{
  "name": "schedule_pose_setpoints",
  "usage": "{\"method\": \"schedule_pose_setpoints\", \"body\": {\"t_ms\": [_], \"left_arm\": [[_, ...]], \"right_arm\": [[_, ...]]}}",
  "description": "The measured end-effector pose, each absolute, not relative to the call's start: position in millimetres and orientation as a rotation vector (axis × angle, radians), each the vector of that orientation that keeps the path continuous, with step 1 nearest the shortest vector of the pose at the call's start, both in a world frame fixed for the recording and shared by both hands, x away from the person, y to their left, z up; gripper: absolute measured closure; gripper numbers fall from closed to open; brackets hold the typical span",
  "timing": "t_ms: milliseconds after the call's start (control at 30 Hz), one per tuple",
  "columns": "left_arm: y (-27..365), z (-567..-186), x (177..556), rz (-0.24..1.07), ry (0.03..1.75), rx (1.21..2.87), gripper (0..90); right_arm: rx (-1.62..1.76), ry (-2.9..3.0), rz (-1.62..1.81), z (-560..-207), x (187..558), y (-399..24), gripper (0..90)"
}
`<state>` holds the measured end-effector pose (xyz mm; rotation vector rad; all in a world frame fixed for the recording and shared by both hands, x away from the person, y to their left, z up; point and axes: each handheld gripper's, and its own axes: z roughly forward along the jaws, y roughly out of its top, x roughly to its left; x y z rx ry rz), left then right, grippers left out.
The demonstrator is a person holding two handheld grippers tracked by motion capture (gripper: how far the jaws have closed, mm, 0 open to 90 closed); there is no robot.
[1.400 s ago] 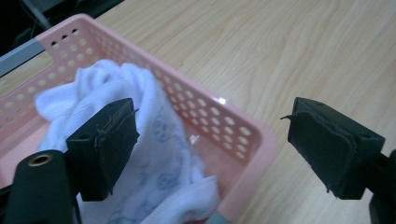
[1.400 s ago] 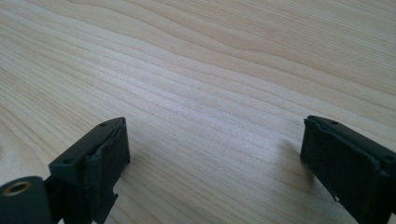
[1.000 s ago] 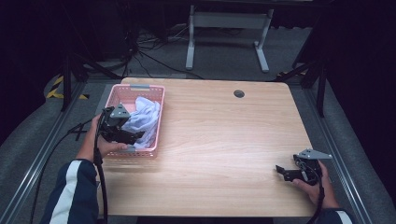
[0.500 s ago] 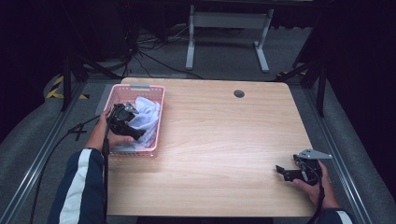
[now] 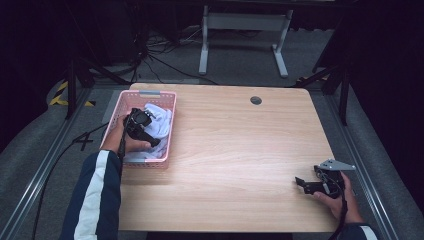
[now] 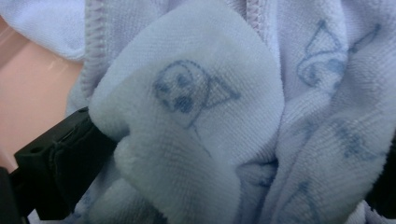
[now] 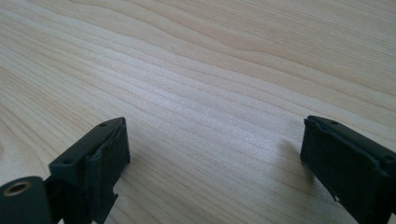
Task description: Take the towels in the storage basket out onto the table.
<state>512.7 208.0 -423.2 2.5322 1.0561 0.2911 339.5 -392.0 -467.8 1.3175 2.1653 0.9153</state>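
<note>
- The left gripper is reaching down into the pink basket, which is sitting at the table's far left corner; its jaws have just been opening and are now standing wide, with a fold of the pale blue printed cloth bulging between them but not yet pinched.
- The cloth is lying crumpled inside the basket, piled toward the basket's right wall.
- The right gripper is resting low over bare wood, well apart from the basket at the table's near right corner, with its jaws spread and nothing between them.
- Likely step: closing on that fold to lift the cloth out of the basket.
- Risk: the jaws are taking in only a thin outer fold, so the plush fabric may be slipping free as the hand rises.
- Risk: with the gripper buried this deep, a jaw could be catching the basket's lattice wall along with the cloth, dragging or tipping the light basket.
- Risk: the bunched cloth could be snagging on the basket's rim, pulling the basket toward the table edge.
</note>
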Motion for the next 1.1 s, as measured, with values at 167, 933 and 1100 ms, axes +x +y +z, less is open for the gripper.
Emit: {"method": "schedule_pose_setpoints", "body": {"t_ms": [167, 933, 1100], "left_arm": [[203.8, -429.5, 514.9, 0.277, 1.099, 2.536, 0.0], [193.3, -418.4, 504.8, 0.466, 1.172, 2.526, 52.4], [199.4, -412.9, 502.5, 0.506, 1.18, 2.459, 62.4]], "right_arm": [[1.317, 2.166, 0.915, -467.8, 339.5, -391.9, 8.4], [1.312, 2.174, 0.918, -467.5, 339.8, -391.2, 8.4], [1.309, 2.178, 0.917, -467.5, 339.5, -391.3, 8.4]]}}
